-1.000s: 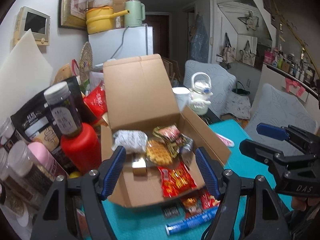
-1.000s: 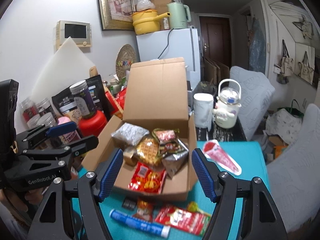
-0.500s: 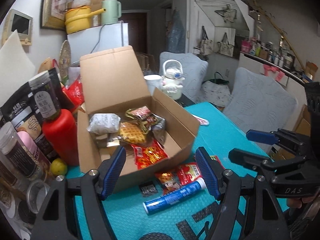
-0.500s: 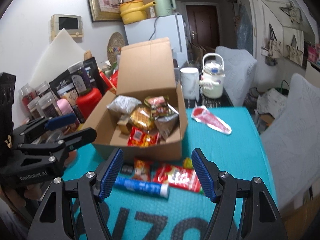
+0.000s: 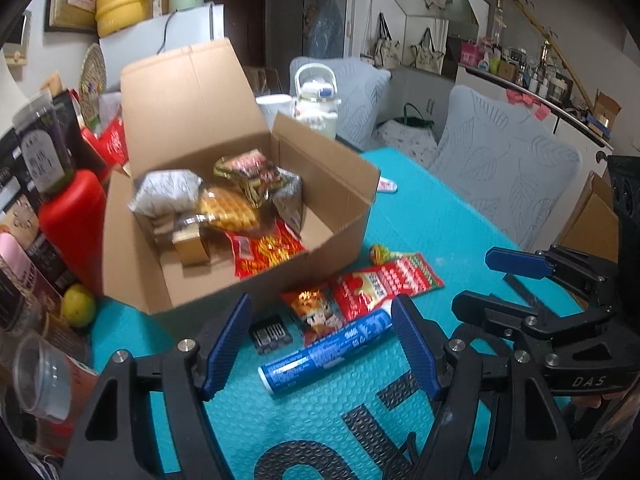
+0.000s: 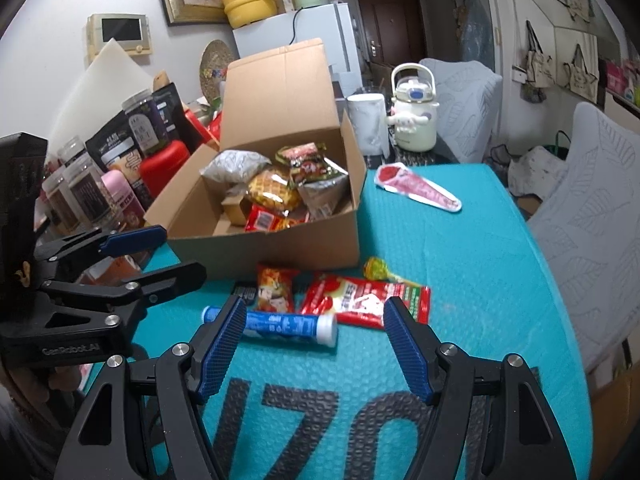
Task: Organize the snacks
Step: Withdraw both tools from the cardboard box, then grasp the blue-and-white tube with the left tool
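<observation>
1. Here, a teal table mat [image 6: 460, 248] covered the table.
2. An open cardboard box [image 6: 280, 236] stood on it, lid flap upright, holding a waffle pack [image 6: 272, 190] and other snacks.
3. The left gripper [image 5: 320, 344] and right gripper [image 6: 314, 342] both hovered above the mat with jaws spread wide, holding nothing.
4. A red snack packet [image 6: 364, 300] lay just before the box.
5. A blue tube [image 6: 280, 324] lay beside it, nearest the grippers.
6. A small red pouch [image 6: 274, 286] lay between tube and box.
</observation>
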`<state>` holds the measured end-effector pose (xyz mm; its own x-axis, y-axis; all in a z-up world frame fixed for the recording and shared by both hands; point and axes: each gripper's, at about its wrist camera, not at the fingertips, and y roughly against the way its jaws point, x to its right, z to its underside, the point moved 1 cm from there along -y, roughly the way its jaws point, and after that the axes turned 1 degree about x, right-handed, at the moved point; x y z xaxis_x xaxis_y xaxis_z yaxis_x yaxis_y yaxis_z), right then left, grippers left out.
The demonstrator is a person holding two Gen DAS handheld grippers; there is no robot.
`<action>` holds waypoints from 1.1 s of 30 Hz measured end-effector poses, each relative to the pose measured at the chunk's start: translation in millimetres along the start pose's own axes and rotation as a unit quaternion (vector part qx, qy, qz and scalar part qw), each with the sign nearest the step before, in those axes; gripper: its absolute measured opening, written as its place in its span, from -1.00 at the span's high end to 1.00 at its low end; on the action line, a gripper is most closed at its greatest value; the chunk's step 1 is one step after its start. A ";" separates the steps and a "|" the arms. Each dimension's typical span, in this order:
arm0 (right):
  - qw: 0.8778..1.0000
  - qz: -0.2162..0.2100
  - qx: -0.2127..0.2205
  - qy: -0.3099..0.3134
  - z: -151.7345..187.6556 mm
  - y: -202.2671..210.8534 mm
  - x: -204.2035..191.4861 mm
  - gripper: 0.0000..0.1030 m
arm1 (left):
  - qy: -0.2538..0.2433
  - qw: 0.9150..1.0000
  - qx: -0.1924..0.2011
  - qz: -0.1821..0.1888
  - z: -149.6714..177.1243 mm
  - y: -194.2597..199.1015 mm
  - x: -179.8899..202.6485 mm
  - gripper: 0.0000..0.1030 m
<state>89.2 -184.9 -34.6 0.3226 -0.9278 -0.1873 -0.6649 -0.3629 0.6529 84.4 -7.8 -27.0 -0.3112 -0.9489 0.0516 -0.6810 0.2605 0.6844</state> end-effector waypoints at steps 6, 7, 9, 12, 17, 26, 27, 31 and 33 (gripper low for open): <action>1.000 0.000 -0.012 -0.003 10.1 -13.3 2.5 -0.39 | 0.001 1.000 -0.019 0.015 14.9 -17.4 -6.0 -0.40; 1.000 0.000 -0.015 -0.003 11.7 -16.1 3.1 -0.39 | 0.000 1.000 -0.023 0.016 17.2 -21.0 -7.1 -0.40; 1.000 -0.002 -0.021 -0.002 14.0 -21.1 3.9 -0.39 | -0.001 0.999 -0.030 0.017 20.8 -27.3 -8.3 -0.40; 1.000 -0.004 -0.025 -0.003 17.1 -25.0 7.0 -0.39 | -0.002 0.999 -0.038 0.020 25.0 -36.1 -9.2 -0.40; 0.999 -0.004 -0.033 -0.004 20.0 -30.2 11.9 -0.39 | -0.005 0.998 -0.048 0.029 32.2 -48.7 -8.9 -0.40; 0.999 0.004 -0.051 -0.012 27.1 -40.3 25.4 -0.39 | -0.024 0.995 -0.083 0.039 40.6 -80.8 -5.7 -0.40; 0.999 0.004 -0.053 -0.013 27.3 -41.2 26.9 -0.39 | -0.026 0.995 -0.085 0.039 40.7 -83.4 -5.3 -0.40; 0.998 0.005 -0.060 -0.019 28.8 -44.7 32.4 -0.39 | -0.047 0.991 -0.112 0.055 42.3 -98.8 0.9 -0.40; 0.998 0.007 -0.063 -0.023 29.7 -46.1 35.9 -0.39 | -0.054 0.988 -0.134 0.059 45.4 -106.5 5.5 -0.40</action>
<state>111.5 -204.0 -93.2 0.2811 -0.9369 -0.2081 -0.5787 -0.3384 0.7420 125.1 -32.6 -132.6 -0.4561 -0.8868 0.0751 -0.4398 0.2980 0.8472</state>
